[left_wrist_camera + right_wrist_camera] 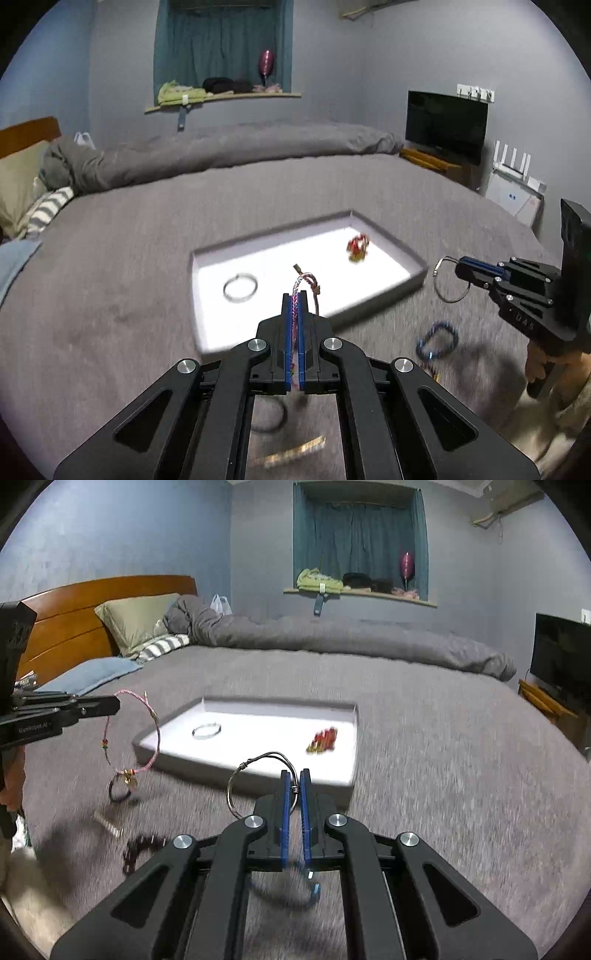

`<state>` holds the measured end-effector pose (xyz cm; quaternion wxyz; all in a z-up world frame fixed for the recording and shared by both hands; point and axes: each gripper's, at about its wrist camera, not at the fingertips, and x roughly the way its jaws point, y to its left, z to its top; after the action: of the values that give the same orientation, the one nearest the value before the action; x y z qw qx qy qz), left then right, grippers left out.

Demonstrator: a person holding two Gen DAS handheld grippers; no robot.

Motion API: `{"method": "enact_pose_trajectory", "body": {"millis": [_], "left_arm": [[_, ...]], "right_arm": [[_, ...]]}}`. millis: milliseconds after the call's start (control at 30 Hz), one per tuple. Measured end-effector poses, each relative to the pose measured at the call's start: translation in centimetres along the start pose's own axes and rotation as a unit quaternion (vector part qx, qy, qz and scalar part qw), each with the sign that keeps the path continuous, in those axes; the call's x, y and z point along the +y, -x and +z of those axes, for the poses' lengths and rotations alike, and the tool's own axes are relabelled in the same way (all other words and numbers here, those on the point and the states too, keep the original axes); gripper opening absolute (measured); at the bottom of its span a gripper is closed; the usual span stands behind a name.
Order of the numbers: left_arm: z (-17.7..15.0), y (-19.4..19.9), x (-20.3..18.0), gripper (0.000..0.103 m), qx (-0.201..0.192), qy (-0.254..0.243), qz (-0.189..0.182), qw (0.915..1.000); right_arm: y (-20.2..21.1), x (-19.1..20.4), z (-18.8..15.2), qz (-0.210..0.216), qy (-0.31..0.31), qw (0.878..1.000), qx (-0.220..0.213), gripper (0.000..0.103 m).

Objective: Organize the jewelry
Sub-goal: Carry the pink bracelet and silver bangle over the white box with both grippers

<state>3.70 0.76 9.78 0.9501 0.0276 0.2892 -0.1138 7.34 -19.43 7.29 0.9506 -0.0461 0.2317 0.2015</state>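
Both lifted clear of the bed [424, 738], presumably for carrying to the white tray [417, 275] at twelve o'clock: left gripper [294, 295] fingers pinching pink braided bracelet [157, 723]; right gripper [294, 775] fingers pinching wire bangle [236, 775]. Blue bracelet [437, 339] left on bedding.

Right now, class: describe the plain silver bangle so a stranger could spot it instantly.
Find the grey bed, then the shallow white tray lying on it. Inside, toward the tray's headboard end, lies the silver bangle, flat on the white floor. Unlike the red beaded piece at the tray's other end, it is a bare, closed metal ring.
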Motion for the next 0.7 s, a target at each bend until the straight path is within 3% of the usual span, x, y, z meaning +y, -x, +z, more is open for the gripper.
{"method": "enact_pose_trajectory", "body": {"millis": [167,333,700], "left_arm": [[3.5,-1.8,0.2,0.002,-0.02,0.009,-0.001,0.9998],[5.8,-4.4,1.2,0.002,-0.024,0.026,0.007,0.9993],[2.3,-10.2,5.1,0.002,0.061,0.059,0.012,0.9963]], "right_arm": [[-2.4,-0.7,4.1,-0.016,-0.001,0.999,-0.03,0.005],[-5.4,-1.4,6.5,-0.019,-0.01,0.999,-0.033,0.005],[-10.8,-2.0,3.3,-0.009,-0.002,0.998,0.065,0.005]]}}
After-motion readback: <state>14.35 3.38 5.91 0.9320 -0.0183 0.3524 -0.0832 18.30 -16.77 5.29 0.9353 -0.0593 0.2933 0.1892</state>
